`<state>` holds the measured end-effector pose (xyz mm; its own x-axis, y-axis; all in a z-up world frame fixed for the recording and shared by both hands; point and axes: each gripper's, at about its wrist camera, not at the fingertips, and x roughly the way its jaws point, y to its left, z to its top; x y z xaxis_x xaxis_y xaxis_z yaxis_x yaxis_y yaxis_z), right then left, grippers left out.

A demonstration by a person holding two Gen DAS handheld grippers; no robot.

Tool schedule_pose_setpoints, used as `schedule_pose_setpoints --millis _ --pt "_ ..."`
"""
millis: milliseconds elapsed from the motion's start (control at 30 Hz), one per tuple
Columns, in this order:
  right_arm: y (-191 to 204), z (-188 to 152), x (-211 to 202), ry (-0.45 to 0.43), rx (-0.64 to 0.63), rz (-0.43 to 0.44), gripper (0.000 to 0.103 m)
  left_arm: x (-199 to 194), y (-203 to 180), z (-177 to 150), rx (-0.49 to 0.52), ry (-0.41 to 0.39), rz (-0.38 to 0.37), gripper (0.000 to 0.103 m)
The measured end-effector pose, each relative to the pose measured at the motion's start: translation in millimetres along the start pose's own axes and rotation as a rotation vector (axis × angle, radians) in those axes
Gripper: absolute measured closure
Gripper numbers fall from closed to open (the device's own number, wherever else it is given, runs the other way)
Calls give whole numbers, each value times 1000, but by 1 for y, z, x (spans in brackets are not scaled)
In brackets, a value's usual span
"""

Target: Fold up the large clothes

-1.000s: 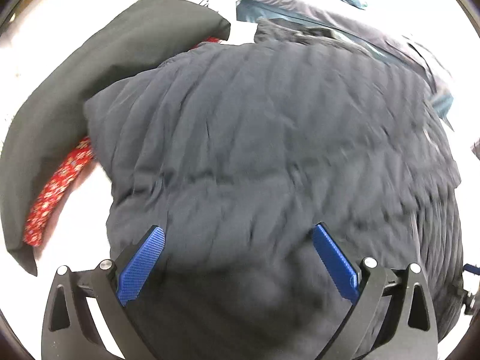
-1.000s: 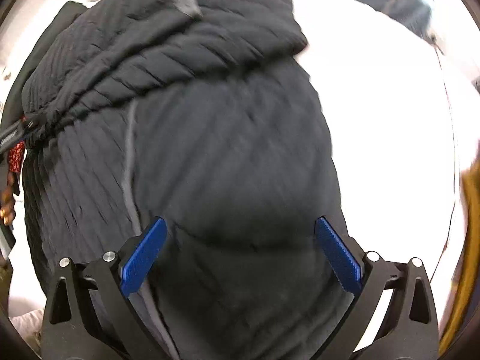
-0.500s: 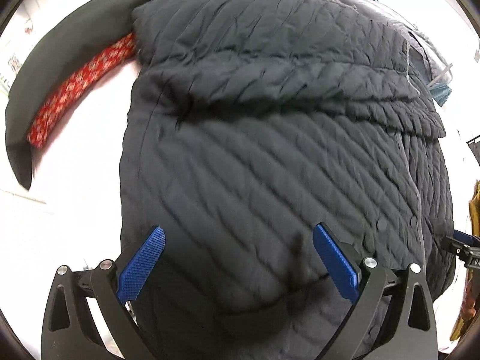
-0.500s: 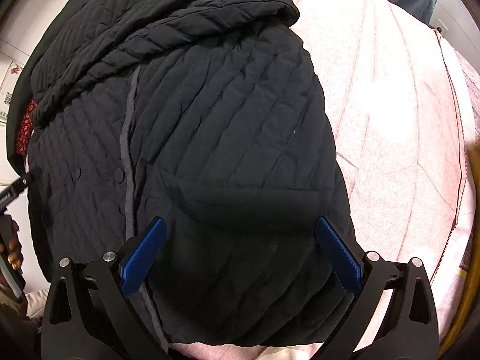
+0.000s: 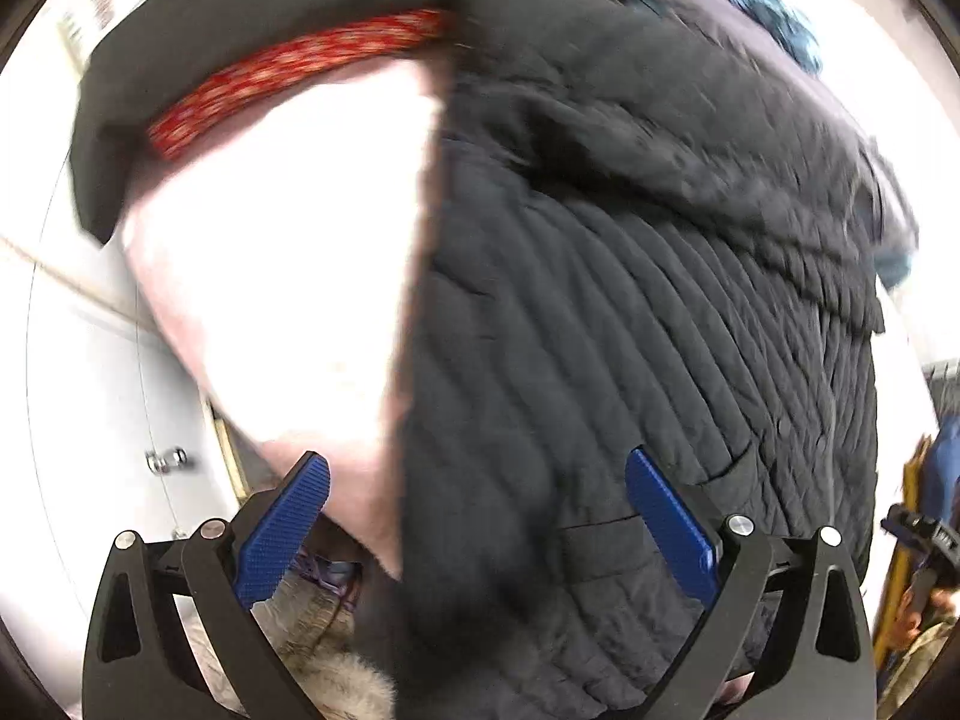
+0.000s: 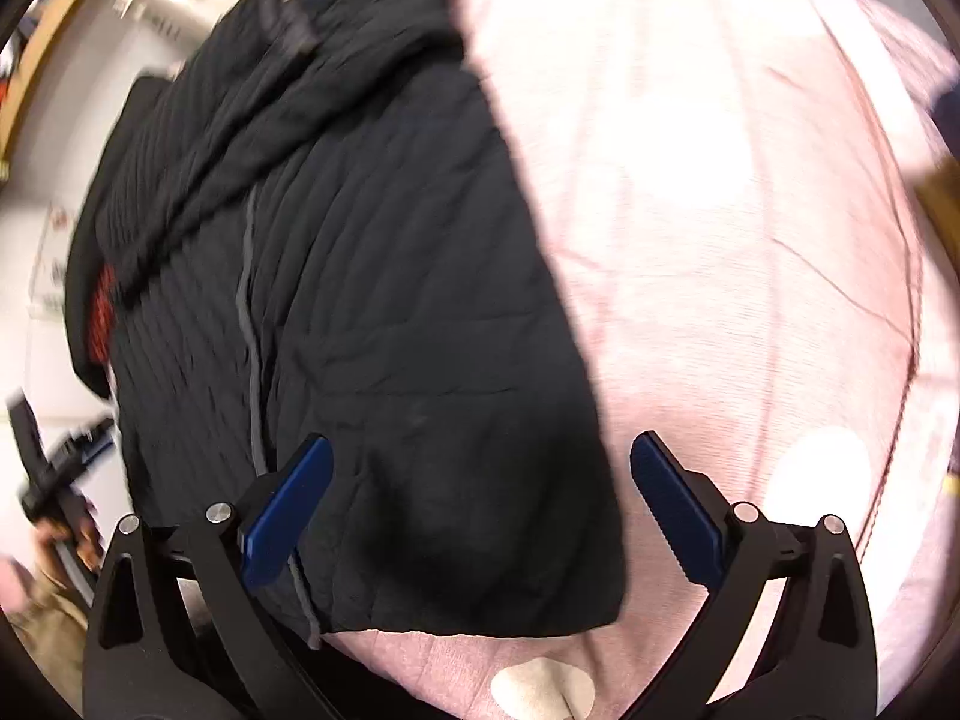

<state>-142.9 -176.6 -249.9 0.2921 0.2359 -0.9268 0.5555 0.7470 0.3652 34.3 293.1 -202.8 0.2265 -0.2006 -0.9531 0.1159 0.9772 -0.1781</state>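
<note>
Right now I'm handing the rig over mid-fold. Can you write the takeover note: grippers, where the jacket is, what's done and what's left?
Left gripper: open, empty, over the jacket's left edge.
Right gripper: open, empty, over the hem corner nearest the camera.
The black quilted jacket lies spread on the pink bed cover, its far part folded over the body. A dark garment with red patterned lining lies beyond it.
Done: far part folded in.
Left: probably the remaining folds, starting by gripping the near hem; images are blurred, so check first.
</note>
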Motion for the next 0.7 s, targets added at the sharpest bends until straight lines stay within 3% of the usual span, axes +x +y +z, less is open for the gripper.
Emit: schedule_pose_setpoints --millis 267,467,600,667,700 --pt "-43 16 -6 47 53 107 16 -1 48 -33 -76 58 -94 8" --pt "-47 21 25 178 13 137 16 32 38 -45 -99 125 -123 8" --pt "-46 15 24 178 -17 155 17 45 31 -56 -143 162 -186 11" --pt "-42 14 26 202 -39 150 23 49 23 -64 -132 184 -216 15" --pt "-38 15 28 211 -54 144 30 49 17 -67 -111 202 -224 22"
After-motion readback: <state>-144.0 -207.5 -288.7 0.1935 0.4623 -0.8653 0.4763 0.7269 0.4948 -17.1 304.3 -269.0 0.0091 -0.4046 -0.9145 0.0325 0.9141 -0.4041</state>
